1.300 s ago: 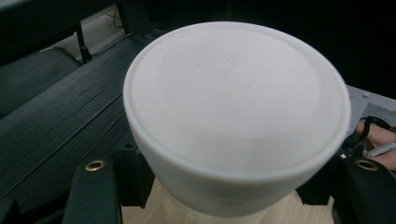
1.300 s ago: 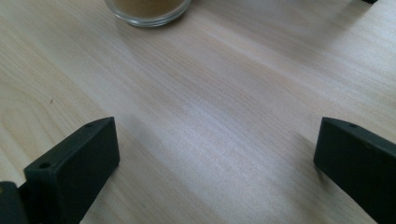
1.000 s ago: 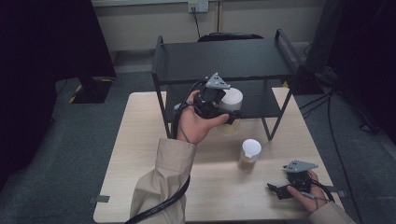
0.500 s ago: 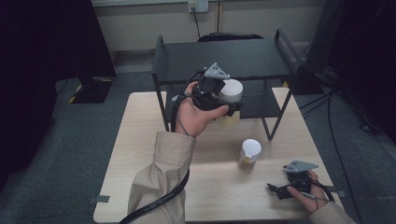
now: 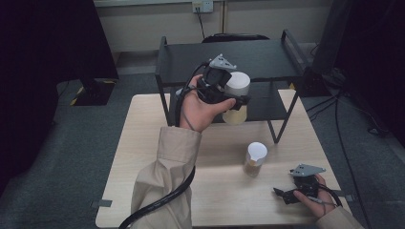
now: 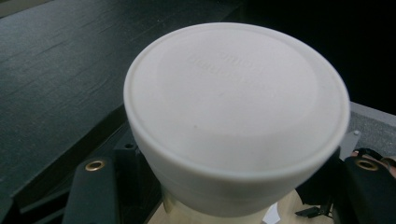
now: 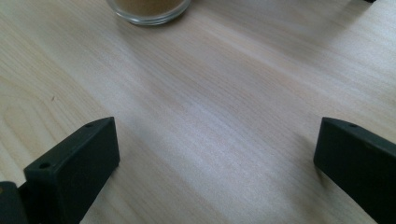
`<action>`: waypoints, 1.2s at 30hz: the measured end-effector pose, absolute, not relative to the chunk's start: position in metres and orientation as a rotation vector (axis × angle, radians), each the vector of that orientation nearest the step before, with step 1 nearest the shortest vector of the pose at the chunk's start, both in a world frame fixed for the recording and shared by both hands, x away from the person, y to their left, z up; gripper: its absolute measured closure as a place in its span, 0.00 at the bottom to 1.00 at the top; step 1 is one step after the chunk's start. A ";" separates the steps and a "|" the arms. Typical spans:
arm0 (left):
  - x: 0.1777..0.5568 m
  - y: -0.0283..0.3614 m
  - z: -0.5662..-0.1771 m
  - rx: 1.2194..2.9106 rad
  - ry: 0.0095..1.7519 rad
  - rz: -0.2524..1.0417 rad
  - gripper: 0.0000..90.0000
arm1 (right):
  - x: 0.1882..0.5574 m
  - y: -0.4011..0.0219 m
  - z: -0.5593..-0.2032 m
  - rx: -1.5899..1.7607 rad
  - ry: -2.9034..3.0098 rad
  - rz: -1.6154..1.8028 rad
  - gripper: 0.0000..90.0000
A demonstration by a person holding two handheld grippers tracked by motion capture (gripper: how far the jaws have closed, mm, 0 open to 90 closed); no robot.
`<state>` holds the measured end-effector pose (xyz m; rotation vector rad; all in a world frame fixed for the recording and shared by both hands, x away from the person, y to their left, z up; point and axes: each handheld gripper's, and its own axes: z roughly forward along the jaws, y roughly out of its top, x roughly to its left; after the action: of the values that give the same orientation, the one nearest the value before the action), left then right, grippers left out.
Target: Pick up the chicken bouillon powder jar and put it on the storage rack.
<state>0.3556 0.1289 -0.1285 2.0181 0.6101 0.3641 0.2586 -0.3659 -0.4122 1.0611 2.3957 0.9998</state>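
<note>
1. The left gripper (image 5: 228, 98) is clamping a white-lidded jar (image 5: 236, 95) between its jaws; the jaws are closed against the jar's body below the lid.
2. The jar is hanging in the air in front of the black shelf rack (image 5: 229, 59), level with the rack's upper board and well above the wooden table (image 5: 143, 143).
3. A second white-lidded jar (image 5: 254, 159) is standing upright on the table, in front of the rack.
4. The right gripper (image 5: 286, 194) is resting on the table near the second jar, its jaws spread wide and gripping nothing.
</note>
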 end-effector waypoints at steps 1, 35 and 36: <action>0.356 0.129 -0.127 2.016 0.614 0.363 0.39 | 0.259 -0.366 -0.412 1.061 2.396 1.000 0.00; 0.369 0.136 -0.074 1.964 0.661 0.408 0.39 | 0.257 -0.367 -0.412 1.065 2.393 0.999 0.00; 0.370 0.135 -0.073 1.963 0.666 0.409 0.39 | 0.257 -0.367 -0.412 1.065 2.393 1.000 0.00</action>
<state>0.3702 0.1355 -0.0733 1.9631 0.6664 0.4092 0.2567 -0.3669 -0.4124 1.0646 2.3928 1.0002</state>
